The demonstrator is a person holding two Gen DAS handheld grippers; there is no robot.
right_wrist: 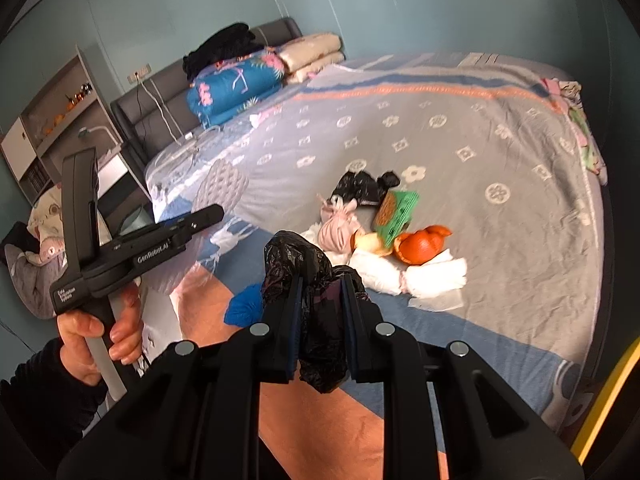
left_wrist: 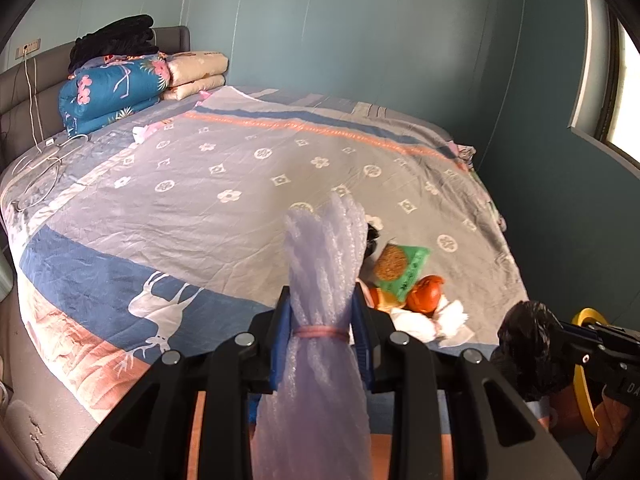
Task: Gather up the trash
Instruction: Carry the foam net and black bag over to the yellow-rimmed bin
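My left gripper [left_wrist: 322, 312] is shut on a roll of pale bubble wrap [left_wrist: 320, 280] bound with a pink band, held above the bed's near edge. My right gripper [right_wrist: 320, 292] is shut on a crumpled black plastic bag [right_wrist: 308, 276], which also shows in the left wrist view [left_wrist: 528, 344]. On the bedspread lies a trash pile: a green snack packet [right_wrist: 396, 212], orange peel [right_wrist: 424, 244], white tissues [right_wrist: 404, 272], a pink knotted bundle [right_wrist: 338, 224], another black bag [right_wrist: 360, 186] and a blue wad [right_wrist: 244, 306]. In the left wrist view the packet [left_wrist: 400, 266] and peel [left_wrist: 426, 292] lie right of the roll.
The bed [left_wrist: 240, 184] fills both views. Folded quilts [left_wrist: 116, 88] and black clothes [left_wrist: 116, 38] are stacked at the headboard, with a white cable [left_wrist: 44, 160] near them. A shelf unit [right_wrist: 56, 120] stands left of the bed. A yellow-rimmed thing [left_wrist: 582, 372] is at the right.
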